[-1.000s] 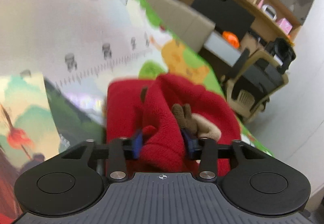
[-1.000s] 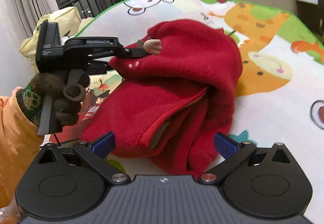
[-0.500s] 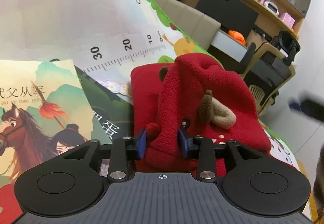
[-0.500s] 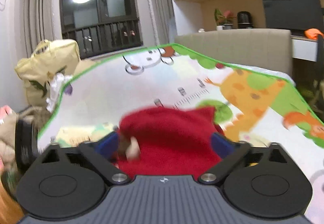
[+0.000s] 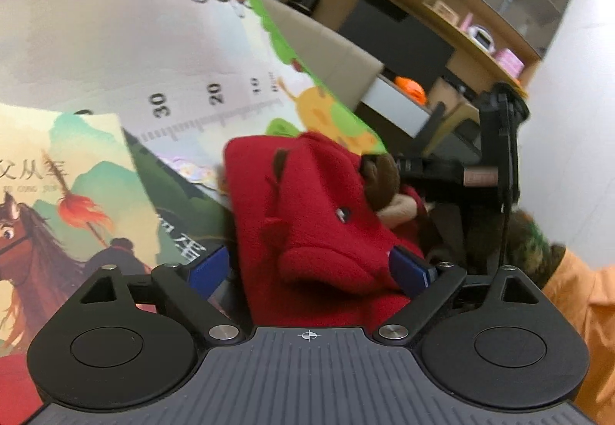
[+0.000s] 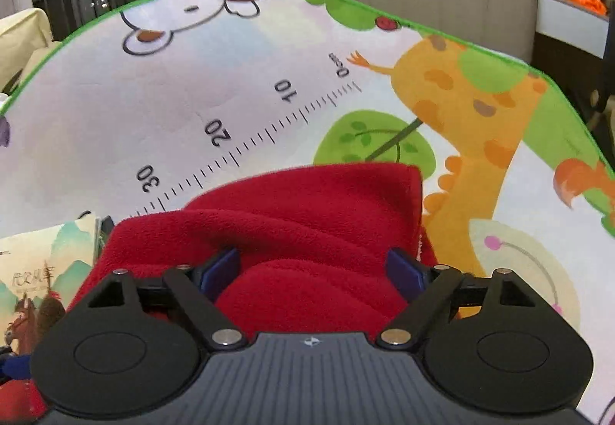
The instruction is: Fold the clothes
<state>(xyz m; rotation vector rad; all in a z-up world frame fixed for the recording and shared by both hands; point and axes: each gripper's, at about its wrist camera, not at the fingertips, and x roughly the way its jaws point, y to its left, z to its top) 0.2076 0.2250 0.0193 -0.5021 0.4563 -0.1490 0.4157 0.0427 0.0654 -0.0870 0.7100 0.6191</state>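
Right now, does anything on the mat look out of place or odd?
Yes: a picture book lies on the mat beside the red fleece garment, its corner apparently tucked under the fleece. It is not clothing.

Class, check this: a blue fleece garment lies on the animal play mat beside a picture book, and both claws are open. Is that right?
The colour is wrong: the fleece garment is red, as the right wrist view shows. It lies on the play mat beside the picture book, and the left claw and right claw are open.
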